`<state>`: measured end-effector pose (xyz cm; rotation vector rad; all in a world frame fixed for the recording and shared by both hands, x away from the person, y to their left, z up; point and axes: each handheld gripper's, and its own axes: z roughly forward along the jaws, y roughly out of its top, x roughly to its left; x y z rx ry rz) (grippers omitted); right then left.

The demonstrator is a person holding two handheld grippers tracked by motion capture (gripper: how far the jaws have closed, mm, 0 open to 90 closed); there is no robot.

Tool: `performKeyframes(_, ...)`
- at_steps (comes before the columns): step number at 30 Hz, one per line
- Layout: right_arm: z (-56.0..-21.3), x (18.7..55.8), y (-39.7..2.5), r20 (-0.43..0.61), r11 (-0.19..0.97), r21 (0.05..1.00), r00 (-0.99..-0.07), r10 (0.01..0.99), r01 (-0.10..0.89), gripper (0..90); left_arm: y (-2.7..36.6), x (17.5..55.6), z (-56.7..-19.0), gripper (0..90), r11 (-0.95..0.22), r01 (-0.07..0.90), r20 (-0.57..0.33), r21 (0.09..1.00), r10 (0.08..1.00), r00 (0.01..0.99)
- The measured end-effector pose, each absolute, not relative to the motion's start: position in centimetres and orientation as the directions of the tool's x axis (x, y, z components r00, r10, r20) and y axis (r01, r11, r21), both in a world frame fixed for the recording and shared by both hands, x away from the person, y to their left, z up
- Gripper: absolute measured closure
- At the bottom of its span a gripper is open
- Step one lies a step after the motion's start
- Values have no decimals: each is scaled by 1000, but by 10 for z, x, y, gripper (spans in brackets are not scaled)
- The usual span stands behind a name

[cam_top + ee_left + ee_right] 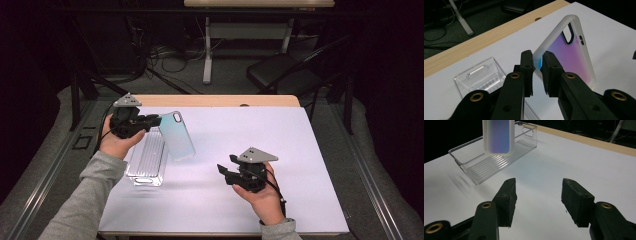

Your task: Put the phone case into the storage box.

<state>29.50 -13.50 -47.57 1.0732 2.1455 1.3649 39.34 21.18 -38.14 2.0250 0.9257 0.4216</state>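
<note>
In the high view, the left gripper (150,121) sat at the left of the frame, above the clear tray (146,159), with a phone case (177,136) hanging from its tip and slanting down to the right over the white table (240,145). The left gripper view added what that one could not: the jaws were clamped on the frosted rim of the phone case (569,50) near one corner, and the camera cutout sat at the far, upper end. It also showed the tray (480,76) at lower left, just below the jaws. In the right gripper view, the case (498,137) hung at the upper left with its lower end over the ribbed floor of the tray (491,160).

The left hand (116,142) was raised with its sleeve running in from the lower left. The right gripper (223,171), held low at the centre right of the high view, pointed left toward the tray; its jaws stood wide apart, gripping nothing, above bare table (539,182).
</note>
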Motion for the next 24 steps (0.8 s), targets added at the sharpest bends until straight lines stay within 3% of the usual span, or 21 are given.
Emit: performKeyframes(24, -479, 297, -143, 88, 229, 878, -610, 787, 421, 457, 246, 426, -374, 801, -319, 510, -62, 799, 800, 597)
